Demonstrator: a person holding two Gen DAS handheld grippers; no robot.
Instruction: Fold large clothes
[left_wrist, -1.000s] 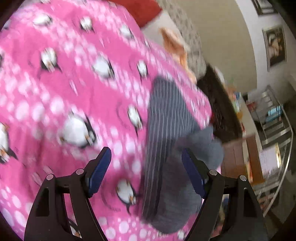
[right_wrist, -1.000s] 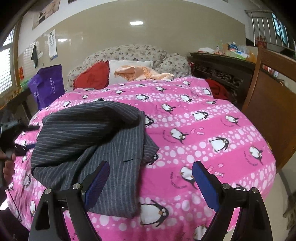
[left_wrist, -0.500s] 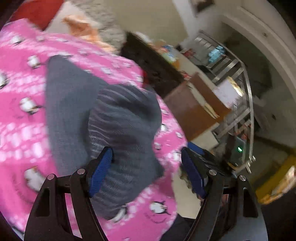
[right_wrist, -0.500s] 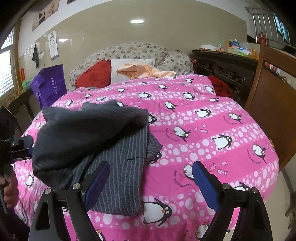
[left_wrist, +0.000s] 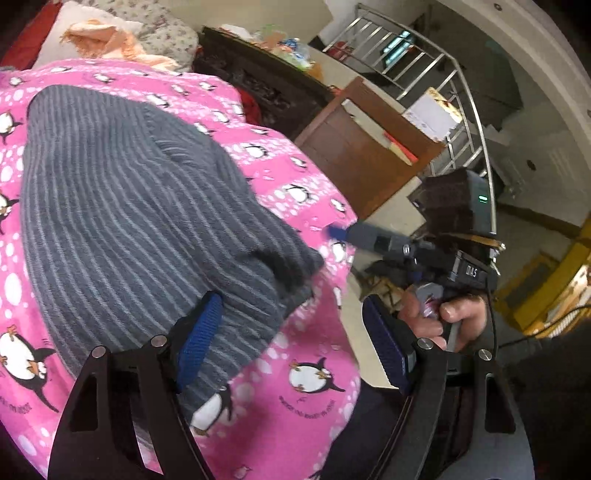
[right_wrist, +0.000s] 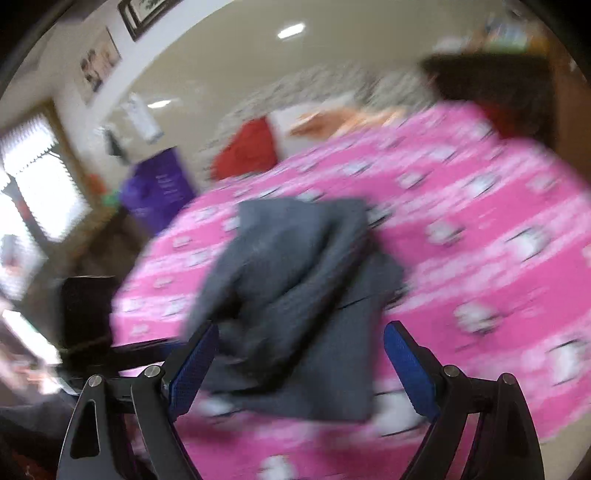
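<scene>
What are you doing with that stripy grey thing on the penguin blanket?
A person is folding a grey striped garment on a bed covered by a pink penguin blanket. They hold a gripper in each hand. Right now the left gripper and the right gripper are both open, with nothing held between their fingers. The garment lies bunched in a loose heap, not neatly folded yet.

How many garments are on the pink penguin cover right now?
1: a grey striped garment, bunched near the pink cover's front edge, before both open grippers. More could be hidden under its folds.
</scene>
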